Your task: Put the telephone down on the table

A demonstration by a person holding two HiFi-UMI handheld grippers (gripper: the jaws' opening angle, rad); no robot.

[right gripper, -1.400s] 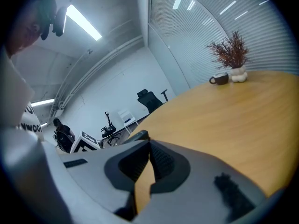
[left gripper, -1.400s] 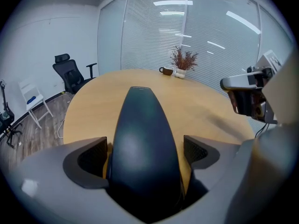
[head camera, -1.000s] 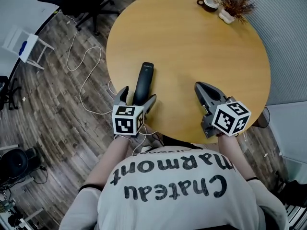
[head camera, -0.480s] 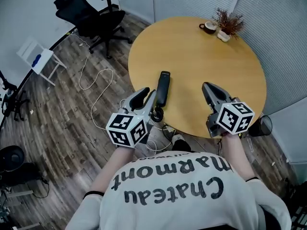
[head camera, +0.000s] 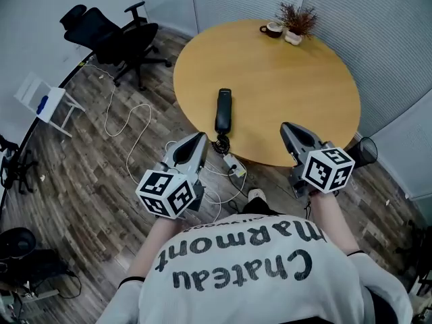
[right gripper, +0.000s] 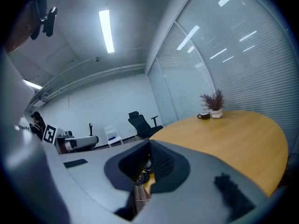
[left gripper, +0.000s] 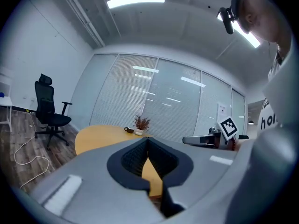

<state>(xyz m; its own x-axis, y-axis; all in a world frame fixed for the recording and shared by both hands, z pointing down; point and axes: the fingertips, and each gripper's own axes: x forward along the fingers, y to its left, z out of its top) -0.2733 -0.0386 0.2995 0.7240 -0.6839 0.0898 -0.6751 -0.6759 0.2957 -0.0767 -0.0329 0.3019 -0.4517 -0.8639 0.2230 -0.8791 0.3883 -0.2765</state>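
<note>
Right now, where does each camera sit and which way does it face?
Head view: on the person's head, looking steeply down at the table and phone; shows the shirt, left gripper, right gripper.
Left gripper view: on the left gripper, looking along its shut fingers across the table toward the plant; right gripper and shirt at right.
Right gripper view: on the right gripper, looking along its shut fingers toward the chair; left gripper at left.
Shared: both gripper views show the table, plant and mug.
</note>
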